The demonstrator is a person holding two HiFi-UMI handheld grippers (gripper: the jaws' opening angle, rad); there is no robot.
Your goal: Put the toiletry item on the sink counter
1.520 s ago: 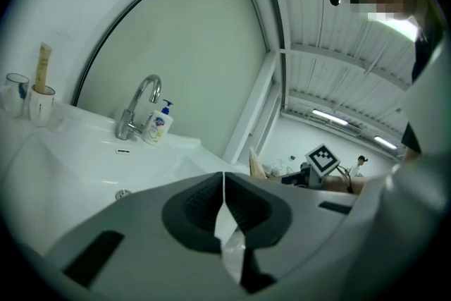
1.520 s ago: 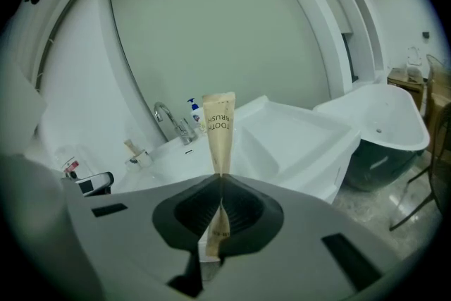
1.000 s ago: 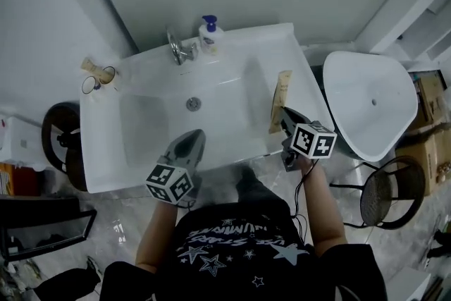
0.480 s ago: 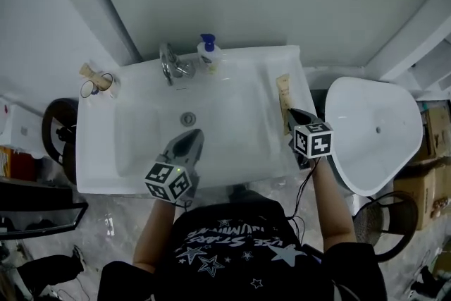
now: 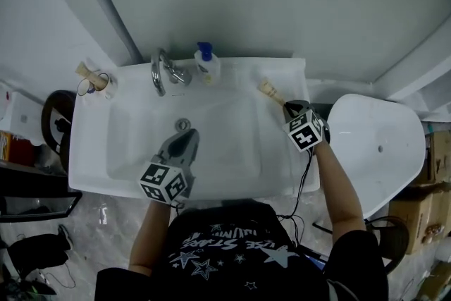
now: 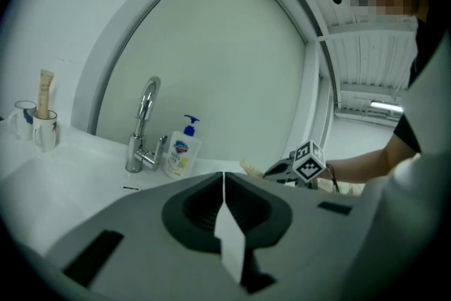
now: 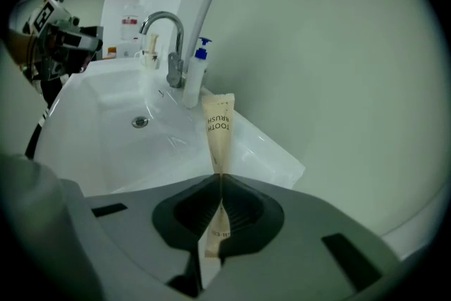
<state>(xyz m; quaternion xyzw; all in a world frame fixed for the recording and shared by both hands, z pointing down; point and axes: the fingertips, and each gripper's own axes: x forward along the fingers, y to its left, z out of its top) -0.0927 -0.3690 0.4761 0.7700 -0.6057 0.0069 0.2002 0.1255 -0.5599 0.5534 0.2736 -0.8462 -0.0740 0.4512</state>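
The toiletry item is a beige toothbrush packet point(image 7: 219, 129). My right gripper point(image 7: 220, 178) is shut on its lower part, and it sticks up past the jaws over the right side of the white sink counter point(image 7: 261, 151). From the head view the packet point(image 5: 269, 89) points toward the back of the counter point(image 5: 296, 166), ahead of my right gripper point(image 5: 287, 107). My left gripper point(image 5: 180, 146) hovers over the basin near the drain point(image 5: 182, 125). Its jaws point(image 6: 224, 176) meet with nothing between them.
A chrome faucet point(image 5: 161, 71) and a soap pump bottle point(image 5: 206, 65) stand at the back of the sink. Two cups point(image 5: 91, 83), one with a packet in it, sit at the back left corner. A white toilet point(image 5: 384, 144) is to the right, a dark stool point(image 5: 55, 129) to the left.
My right gripper has carried the packet from the counter's right edge toward the back right, tilting it up. The left gripper has hardly moved. The head view has shifted.
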